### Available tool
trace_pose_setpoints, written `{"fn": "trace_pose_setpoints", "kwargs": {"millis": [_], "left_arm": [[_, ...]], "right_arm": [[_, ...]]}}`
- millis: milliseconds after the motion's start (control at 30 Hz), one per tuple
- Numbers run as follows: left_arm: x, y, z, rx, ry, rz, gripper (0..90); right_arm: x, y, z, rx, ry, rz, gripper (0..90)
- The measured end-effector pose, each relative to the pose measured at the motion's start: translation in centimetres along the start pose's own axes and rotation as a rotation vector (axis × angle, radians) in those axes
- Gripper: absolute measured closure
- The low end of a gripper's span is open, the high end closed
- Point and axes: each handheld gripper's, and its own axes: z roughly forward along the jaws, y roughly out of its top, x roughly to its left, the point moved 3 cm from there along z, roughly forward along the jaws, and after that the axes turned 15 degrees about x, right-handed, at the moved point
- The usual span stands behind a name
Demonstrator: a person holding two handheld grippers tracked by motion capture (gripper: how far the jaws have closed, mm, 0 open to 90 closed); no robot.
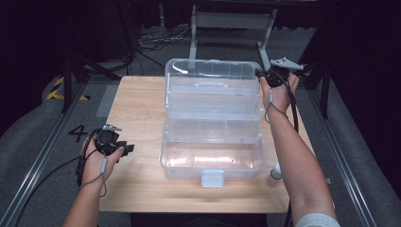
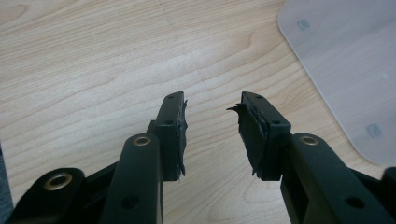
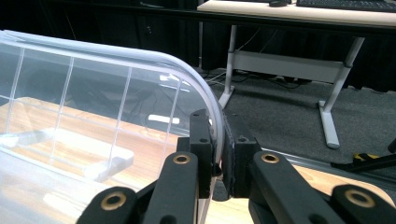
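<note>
A clear plastic box (image 1: 213,151) stands open in the middle of the wooden table (image 1: 137,99), with its lid (image 1: 213,80) raised at the back. My right gripper (image 1: 261,74) is at the lid's far right corner. In the right gripper view it (image 3: 219,135) is shut on the lid's curved rim (image 3: 205,88), one jaw on each side. My left gripper (image 1: 124,151) hovers low over bare wood to the left of the box. Its jaws (image 2: 211,121) stand open with nothing between them, and a translucent corner of the box (image 2: 345,56) lies ahead to their right.
A white latch tab (image 1: 212,178) hangs at the box's front. Beside the box's front right corner sits a small white object (image 1: 275,171). Beyond the table's far edge are a grey metal stand (image 1: 231,21), cables and dark floor.
</note>
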Motion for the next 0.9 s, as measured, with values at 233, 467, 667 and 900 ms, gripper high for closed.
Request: {"fn": "trace_pose_setpoints", "kwargs": {"millis": [233, 467, 667, 900], "left_arm": [[0.3, -0.5, 0.0, 0.001, 0.009, -0.017, 62.2], [0.2, -0.6, 0.0, 0.001, 0.01, -0.012, 62.4], [0.0, -0.5, 0.3, 0.004, 0.009, 0.001, 62.6], [0.0, -0.5, 0.5, 0.003, 0.009, 0.0, 62.6]], "right_arm": [[-0.2, -0.3, 0.9, -0.022, 0.008, 0.008, 84.7], [-0.4, -0.6, 1.5, -0.047, 0.015, 0.009, 84.6], [-0.7, -1.0, 2.2, -0.068, 0.025, 0.005, 84.2], [-1.0, -1.3, 2.8, -0.085, 0.04, -0.006, 83.6]]}}
